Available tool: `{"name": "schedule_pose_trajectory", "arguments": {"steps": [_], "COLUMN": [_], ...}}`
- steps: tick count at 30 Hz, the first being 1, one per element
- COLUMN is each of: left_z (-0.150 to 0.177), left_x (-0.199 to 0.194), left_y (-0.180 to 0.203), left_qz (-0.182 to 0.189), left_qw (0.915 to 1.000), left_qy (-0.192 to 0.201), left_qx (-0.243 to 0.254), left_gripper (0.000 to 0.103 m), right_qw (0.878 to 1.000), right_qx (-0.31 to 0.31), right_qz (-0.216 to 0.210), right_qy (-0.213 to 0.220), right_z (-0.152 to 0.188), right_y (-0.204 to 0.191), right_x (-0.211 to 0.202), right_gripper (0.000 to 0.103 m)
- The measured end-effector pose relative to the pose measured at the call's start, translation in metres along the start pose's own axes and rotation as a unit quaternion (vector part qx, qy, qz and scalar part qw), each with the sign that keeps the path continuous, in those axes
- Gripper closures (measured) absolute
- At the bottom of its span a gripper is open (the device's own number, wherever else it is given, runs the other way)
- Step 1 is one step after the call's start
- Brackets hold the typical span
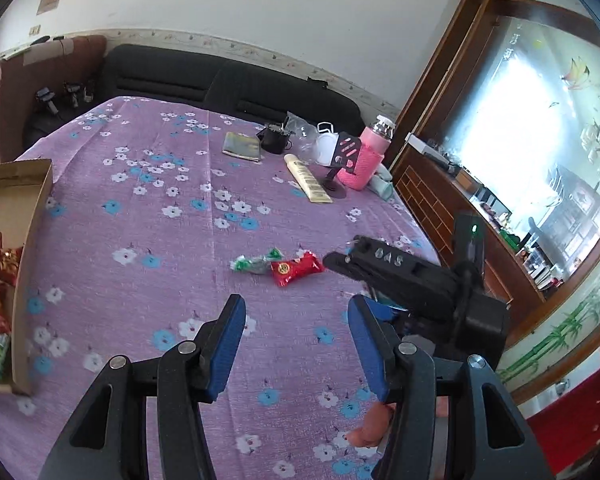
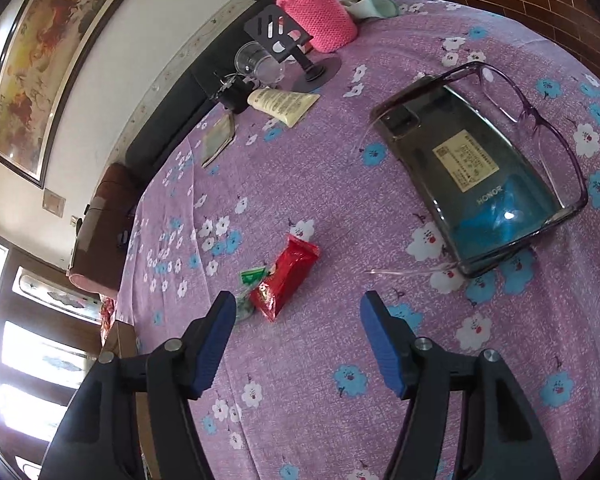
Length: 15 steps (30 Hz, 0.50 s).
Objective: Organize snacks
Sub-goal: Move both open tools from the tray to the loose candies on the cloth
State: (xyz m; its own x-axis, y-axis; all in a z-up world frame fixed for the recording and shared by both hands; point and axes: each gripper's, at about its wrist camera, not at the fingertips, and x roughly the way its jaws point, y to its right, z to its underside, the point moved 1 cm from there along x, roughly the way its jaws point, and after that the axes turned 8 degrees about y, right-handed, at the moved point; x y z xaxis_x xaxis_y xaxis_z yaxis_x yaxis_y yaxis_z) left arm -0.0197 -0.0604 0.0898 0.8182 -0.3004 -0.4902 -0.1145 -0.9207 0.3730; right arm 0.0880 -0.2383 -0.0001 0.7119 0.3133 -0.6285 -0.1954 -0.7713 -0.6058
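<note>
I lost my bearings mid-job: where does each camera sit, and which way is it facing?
Left wrist: on the left gripper, angled down over the table toward the cardboard box; the right gripper shows.
Right wrist: on the right gripper, angled down toward the phone.
Shared: red snack, green snack, pink bottle.

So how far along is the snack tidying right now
Done: several red and green packets already sit in the cardboard box. In hand: nothing; both the left hand-held gripper and the right hand-held gripper are open and empty. Left: the red snack packet and green candy on the tablecloth.
</note>
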Motion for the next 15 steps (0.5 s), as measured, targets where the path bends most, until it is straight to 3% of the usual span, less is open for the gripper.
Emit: {"name": "schedule_pose_trajectory", "arguments": {"steps": [6, 11, 15], "left_z": [0.009, 0.001, -0.015], "left_x": [0.021, 0.031, 0.066], "left_y": [-0.012, -0.017, -0.033], "left_qz": [-0.025, -0.065, -0.078], "left_qw": [0.9992, 0.9975, 0.9929], "left_qy": [-0.022, -0.025, -0.083], "left_qx": [-0.024, 0.013, 0.034], "left_gripper": [0.047, 0.047, 0.047], "right_qw": [0.999, 0.998, 0.999], "right_qx": [0.034, 0.028, -0.003], "right_qz": [-0.032, -0.043, -0.046], "right_qy": [-0.023, -0.025, -0.003], "right_z": [0.004, 0.002, -0.004], "right_y": [0.005, -0.001, -0.009], "right_x": [0.004, 0.001, -0.01], "right_gripper": [0.039, 0.039, 0.039]}}
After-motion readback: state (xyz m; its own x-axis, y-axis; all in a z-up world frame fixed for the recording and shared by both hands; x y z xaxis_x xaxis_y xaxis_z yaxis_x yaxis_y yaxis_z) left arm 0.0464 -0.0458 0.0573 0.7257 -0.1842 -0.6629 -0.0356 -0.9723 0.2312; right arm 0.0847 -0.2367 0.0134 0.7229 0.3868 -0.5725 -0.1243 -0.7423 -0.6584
